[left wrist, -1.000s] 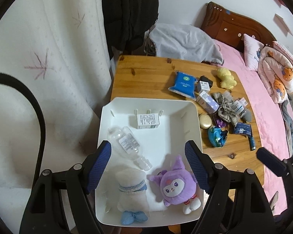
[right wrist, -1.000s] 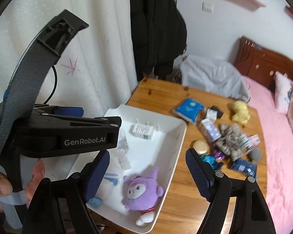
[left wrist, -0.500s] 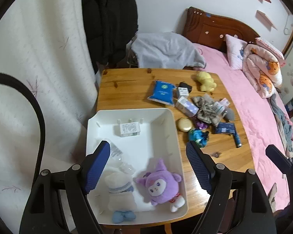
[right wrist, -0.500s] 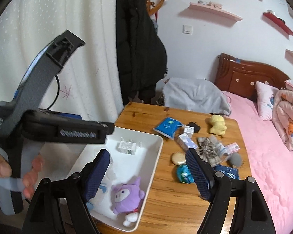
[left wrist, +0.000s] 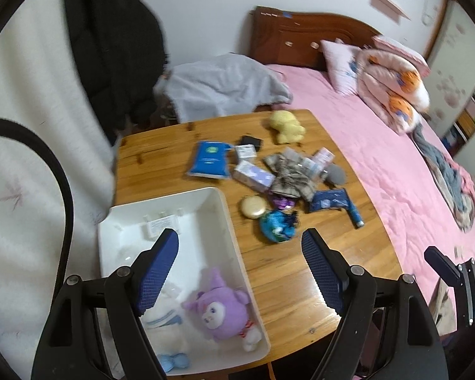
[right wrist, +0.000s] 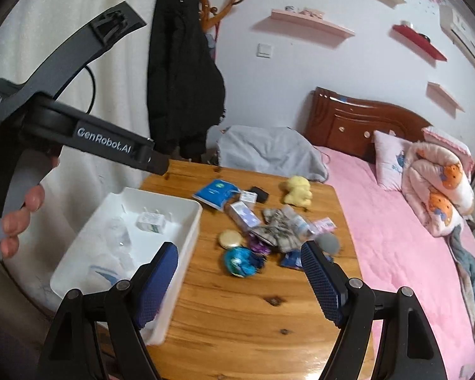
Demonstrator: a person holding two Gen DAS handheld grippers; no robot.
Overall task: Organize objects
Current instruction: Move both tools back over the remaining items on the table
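Note:
A white tray (left wrist: 228, 221) sits at the wooden table's left end. It holds a purple plush (left wrist: 221, 310), a white plush with a blue bow (left wrist: 164, 323) and a small white box (left wrist: 161, 226). My left gripper (left wrist: 240, 272) hangs open and empty above the tray's right rim. To the right lies a pile of loose items: a blue tissue pack (left wrist: 210, 160), a yellow plush (left wrist: 285, 125), a round gold compact (left wrist: 252, 206) and a blue-green bundle (left wrist: 277, 226). My right gripper (right wrist: 239, 280) is open and empty, high above the table between the tray (right wrist: 193, 221) and the blue-green bundle (right wrist: 240, 261).
A pink bed (left wrist: 395, 164) with pillows borders the table's right side. A grey cloth (left wrist: 224, 88) lies behind the table, and a black coat (right wrist: 180, 79) hangs by the white curtain at left. A hand (right wrist: 19, 218) holds the other gripper's handle.
Both views have lifted and swung right, away from the tray, so more of the loose pile and the bed shows. Both grippers stayed open and empty.

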